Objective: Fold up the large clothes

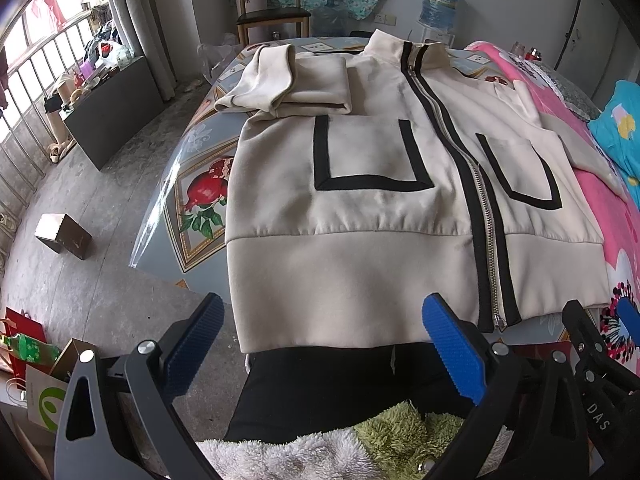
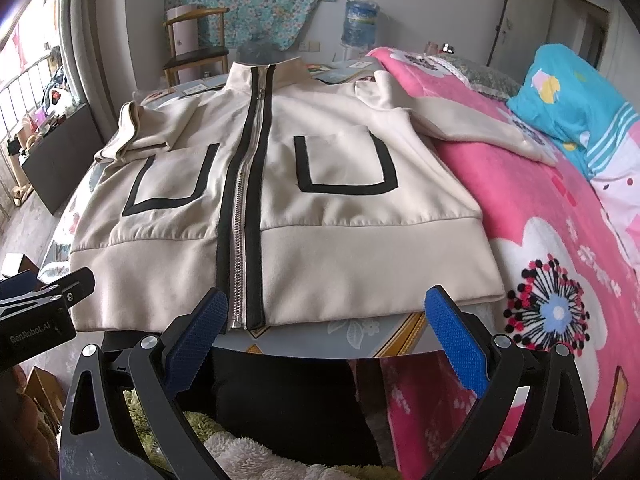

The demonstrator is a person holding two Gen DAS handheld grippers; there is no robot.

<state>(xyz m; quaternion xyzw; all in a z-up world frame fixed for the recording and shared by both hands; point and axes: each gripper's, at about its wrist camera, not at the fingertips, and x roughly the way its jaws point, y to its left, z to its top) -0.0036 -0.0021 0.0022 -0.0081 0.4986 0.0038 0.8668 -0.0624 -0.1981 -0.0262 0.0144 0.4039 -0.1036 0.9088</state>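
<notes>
Jaws of both grippers gape empty — jacket [image 2: 280,184] hem overhangs the table [image 1: 200,184], its underside hidden.

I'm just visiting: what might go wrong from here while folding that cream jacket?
The jacket hem overhangs the table edge near the open left gripper, so a tug might slide it off. One sleeve is already folded in, and could loosen. The other sleeve lies out over the pink blanket; the open right gripper might pinch blanket along with it.
</notes>
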